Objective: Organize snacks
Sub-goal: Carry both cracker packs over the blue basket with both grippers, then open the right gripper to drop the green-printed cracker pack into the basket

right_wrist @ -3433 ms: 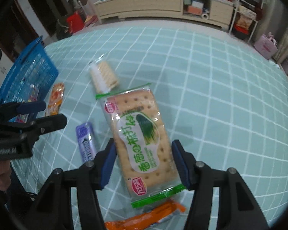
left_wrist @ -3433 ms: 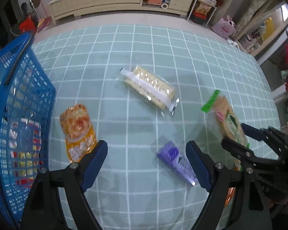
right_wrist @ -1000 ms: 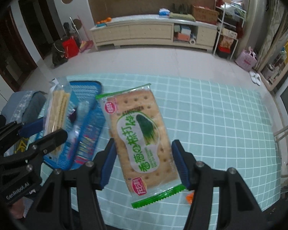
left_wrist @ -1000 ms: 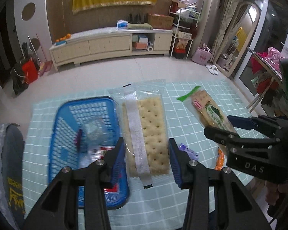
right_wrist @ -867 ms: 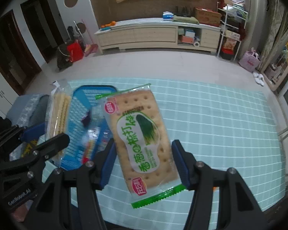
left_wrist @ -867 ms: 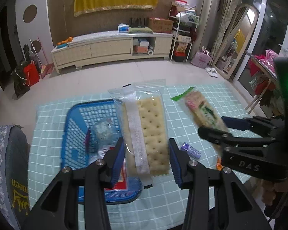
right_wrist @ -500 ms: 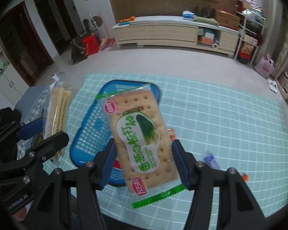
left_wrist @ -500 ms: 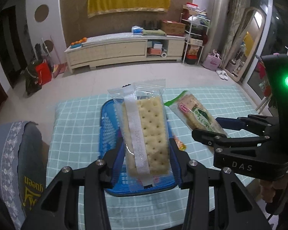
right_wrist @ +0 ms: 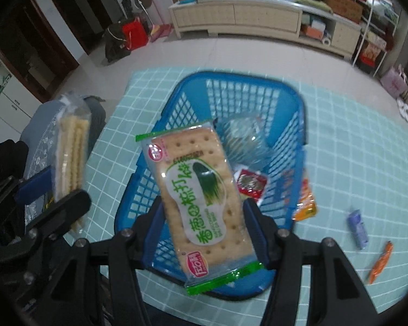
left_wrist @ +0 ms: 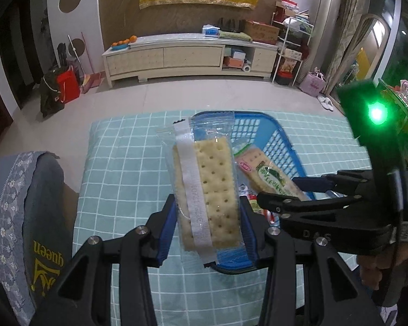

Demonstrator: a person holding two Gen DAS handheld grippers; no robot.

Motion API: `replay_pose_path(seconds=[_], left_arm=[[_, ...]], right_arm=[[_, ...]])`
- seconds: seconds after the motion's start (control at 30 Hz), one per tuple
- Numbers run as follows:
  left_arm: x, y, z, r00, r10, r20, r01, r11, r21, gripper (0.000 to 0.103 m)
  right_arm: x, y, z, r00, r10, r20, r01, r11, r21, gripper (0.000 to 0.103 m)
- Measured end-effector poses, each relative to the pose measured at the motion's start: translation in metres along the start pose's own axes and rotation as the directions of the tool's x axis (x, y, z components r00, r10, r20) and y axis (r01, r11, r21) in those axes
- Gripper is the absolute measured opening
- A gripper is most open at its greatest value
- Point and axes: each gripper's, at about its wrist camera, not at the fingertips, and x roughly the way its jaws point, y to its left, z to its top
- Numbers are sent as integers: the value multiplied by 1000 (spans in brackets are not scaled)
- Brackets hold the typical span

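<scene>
left gripper (left_wrist: 208, 224) pinching clear cracker pack (left_wrist: 204, 187) | right gripper (right_wrist: 204, 231) pinching green cracker pack (right_wrist: 201, 187), basket (right_wrist: 283, 87) at 12 | light, brittle, slippery; grip long edges gently

left wrist cam: on left gripper (left_wrist: 208, 225), looks forward and down along its jaws, close on the clear cracker pack (left_wrist: 204, 187); room behind.
right wrist cam: on right gripper (right_wrist: 204, 228), pitched steeper down, close over the blue basket (right_wrist: 285, 89).
shared: basket, checked counter (right_wrist: 353, 163), TV cabinet (left_wrist: 163, 57); each view catches the other gripper at its edge.
</scene>
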Motion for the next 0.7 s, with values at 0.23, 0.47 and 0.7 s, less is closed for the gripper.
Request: replay_pose_path(seconds=[0.23,0.47,0.7], left_arm=[[11,27,-2,1000,-6,-9,6,999,-37,41],[14,29,-7,1000,-1,-15,1,999,-34,41],[10,18,-4,1000,4,-17,-4,1000,-24,41]], right_arm=[[36,16,2,999,-1,-48,4,999,49,62],[58,17,8,997,38,-74,-29,992,121,64],[52,17,7,995,62,-73,-54,993,104,81]])
